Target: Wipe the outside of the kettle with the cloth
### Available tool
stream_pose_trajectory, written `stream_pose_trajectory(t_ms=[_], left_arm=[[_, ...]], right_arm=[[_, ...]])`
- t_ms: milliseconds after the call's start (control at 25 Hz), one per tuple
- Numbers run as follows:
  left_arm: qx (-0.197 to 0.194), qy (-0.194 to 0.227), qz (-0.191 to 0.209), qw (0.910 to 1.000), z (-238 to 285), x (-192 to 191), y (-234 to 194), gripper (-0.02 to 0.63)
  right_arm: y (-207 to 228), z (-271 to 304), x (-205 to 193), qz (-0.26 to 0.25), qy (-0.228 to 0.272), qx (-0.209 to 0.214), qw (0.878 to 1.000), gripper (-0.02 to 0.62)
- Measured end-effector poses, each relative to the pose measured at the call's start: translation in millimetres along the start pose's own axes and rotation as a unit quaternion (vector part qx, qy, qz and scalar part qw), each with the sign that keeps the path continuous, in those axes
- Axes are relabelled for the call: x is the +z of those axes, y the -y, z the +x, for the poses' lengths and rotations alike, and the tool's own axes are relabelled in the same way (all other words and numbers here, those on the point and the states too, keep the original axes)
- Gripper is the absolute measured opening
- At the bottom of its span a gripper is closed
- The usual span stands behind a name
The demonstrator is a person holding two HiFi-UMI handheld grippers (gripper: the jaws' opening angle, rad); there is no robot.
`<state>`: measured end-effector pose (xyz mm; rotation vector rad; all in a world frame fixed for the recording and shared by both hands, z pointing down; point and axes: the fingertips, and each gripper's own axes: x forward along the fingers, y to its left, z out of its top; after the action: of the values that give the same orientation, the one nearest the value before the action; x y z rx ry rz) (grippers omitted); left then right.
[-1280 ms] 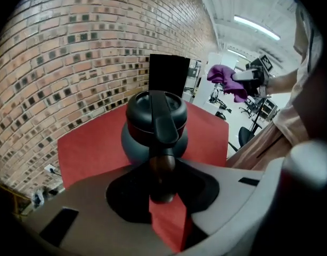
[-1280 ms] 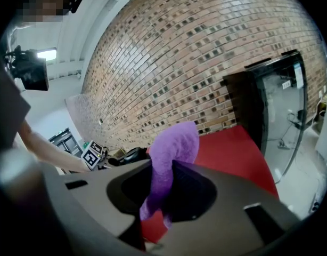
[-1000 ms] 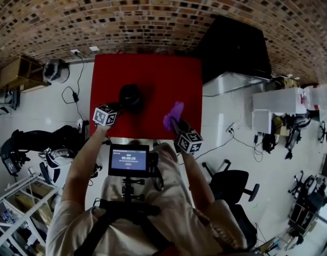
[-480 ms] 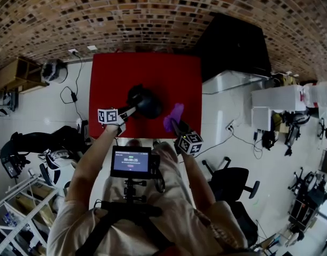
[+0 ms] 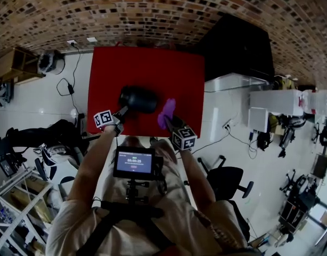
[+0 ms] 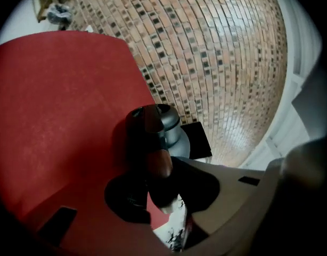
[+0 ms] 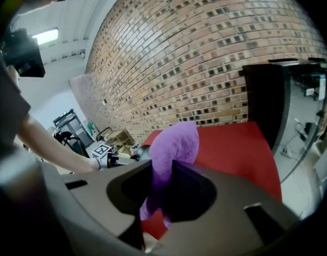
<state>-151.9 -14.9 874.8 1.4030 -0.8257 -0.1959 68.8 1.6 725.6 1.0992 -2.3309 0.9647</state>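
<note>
The black kettle lies tipped on its side over the red table. My left gripper is shut on its handle from the near left. In the left gripper view the handle runs between the jaws, with the kettle's dark body and grey end beyond. My right gripper is shut on the purple cloth, which sticks up just right of the kettle without touching it. In the right gripper view the cloth fills the jaws, and the left gripper's marker cube shows behind it.
A black cabinet stands at the table's far right corner. An office chair is on the floor to my right, and a wooden shelf is far left. A small monitor on my chest rig sits below the grippers.
The kettle went from upright to lying on its side as the left gripper rolled and sank with the handle. The right gripper with the cloth edged left, closer to the kettle.
</note>
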Motion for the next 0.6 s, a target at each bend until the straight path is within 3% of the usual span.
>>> stream_pose_trajectory(t_ms=[80,160,320,400,480,600], left_arm=[[-0.006,0.038,-0.08,0.996,-5,-3,-20,0.104],[-0.027,0.058,-0.125,0.9901,-5,-9,-31,0.109],[-0.034,0.078,-0.108,0.9905,-7,-14,-35,0.112],[-0.008,0.072,-0.078,0.9944,-10,-18,-44,0.161],[0.026,0.05,-0.038,0.9977,-15,-25,-54,0.244],[0.057,-0.002,0.001,0.9984,-27,-47,-66,0.262]], right_arm=[[-6,20,-2,-0.008,-0.023,0.002,1.0,0.1],[-13,43,-4,-0.02,-0.048,0.006,0.999,0.1],[-30,85,-3,-0.056,-0.099,0.004,0.993,0.1],[-37,103,-9,-0.066,-0.127,0.003,0.99,0.1],[-41,120,-21,-0.073,-0.162,-0.003,0.984,0.1],[-40,137,-48,-0.085,-0.212,-0.023,0.973,0.1]])
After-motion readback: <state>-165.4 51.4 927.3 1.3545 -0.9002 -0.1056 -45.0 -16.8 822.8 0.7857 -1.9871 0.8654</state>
